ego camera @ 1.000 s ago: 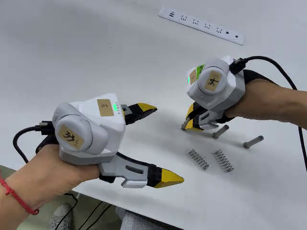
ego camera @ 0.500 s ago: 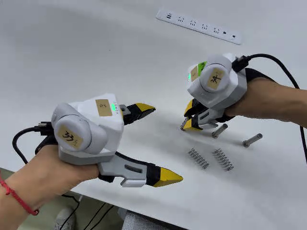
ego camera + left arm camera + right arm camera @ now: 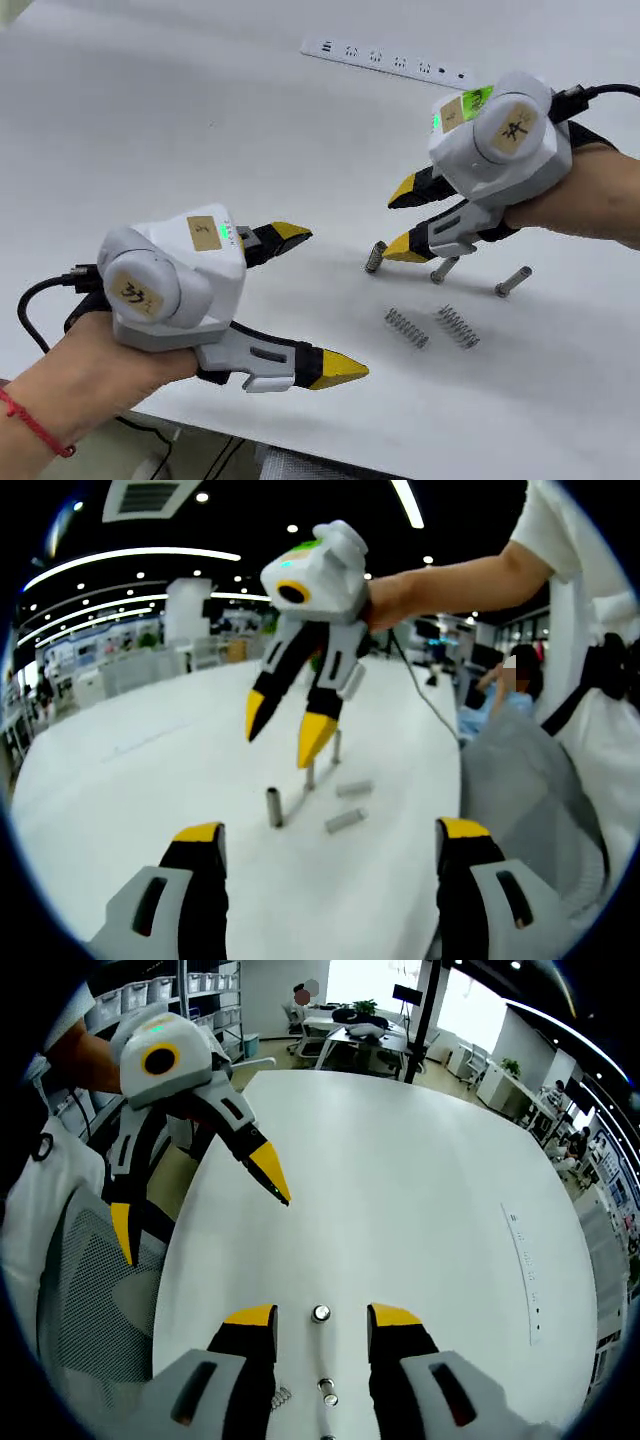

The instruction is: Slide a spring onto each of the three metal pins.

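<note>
The left gripper (image 3: 332,301) and right gripper (image 3: 392,230) both gape wide, holding nothing. The nearer loose spring (image 3: 407,328) looks light and squashy, so pinch it gently mid-coil.

My right gripper (image 3: 398,222) hovers, jaws apart, just above a pin (image 3: 375,257) that looks spring-wrapped. Two bare pins (image 3: 443,268) sit beside it, and two loose springs (image 3: 406,328) lie nearer me. My left gripper (image 3: 315,300) gapes empty.

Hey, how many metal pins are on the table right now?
3 pins. One stands upright at the right gripper's tips, one is just below that gripper, and one lies further right in the head view. None seems hidden.
</note>
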Demonstrator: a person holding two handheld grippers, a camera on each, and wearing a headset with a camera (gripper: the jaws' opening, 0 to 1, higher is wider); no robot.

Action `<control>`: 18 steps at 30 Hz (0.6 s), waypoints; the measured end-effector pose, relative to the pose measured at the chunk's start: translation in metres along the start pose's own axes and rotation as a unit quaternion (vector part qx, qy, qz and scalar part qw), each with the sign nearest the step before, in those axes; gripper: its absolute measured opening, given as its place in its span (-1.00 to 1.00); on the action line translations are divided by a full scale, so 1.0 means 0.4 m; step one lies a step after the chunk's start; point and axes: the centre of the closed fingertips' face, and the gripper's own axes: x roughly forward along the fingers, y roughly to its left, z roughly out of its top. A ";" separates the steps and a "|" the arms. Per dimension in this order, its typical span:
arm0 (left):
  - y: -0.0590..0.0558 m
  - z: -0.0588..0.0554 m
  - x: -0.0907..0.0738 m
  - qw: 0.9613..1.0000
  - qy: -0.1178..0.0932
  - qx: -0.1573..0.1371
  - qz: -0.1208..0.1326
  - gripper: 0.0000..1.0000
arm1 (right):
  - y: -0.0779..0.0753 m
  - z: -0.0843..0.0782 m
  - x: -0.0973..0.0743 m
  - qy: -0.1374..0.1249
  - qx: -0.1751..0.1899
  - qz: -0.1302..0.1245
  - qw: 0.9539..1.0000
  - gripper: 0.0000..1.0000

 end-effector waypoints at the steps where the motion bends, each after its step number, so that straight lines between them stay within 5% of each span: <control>1: 0.000 -0.002 0.000 1.000 0.003 0.002 0.000 0.74 | 0.000 0.001 -0.015 -0.009 0.005 -0.005 1.000 -0.21; 7: -0.004 -0.003 -0.002 1.000 0.017 0.016 -0.003 0.68 | 0.013 -0.025 -0.102 -0.045 0.028 -0.033 0.998 -0.05; 18: -0.003 0.006 0.012 0.998 0.043 0.039 -0.007 0.53 | 0.064 -0.129 -0.223 -0.114 0.091 -0.072 0.987 0.22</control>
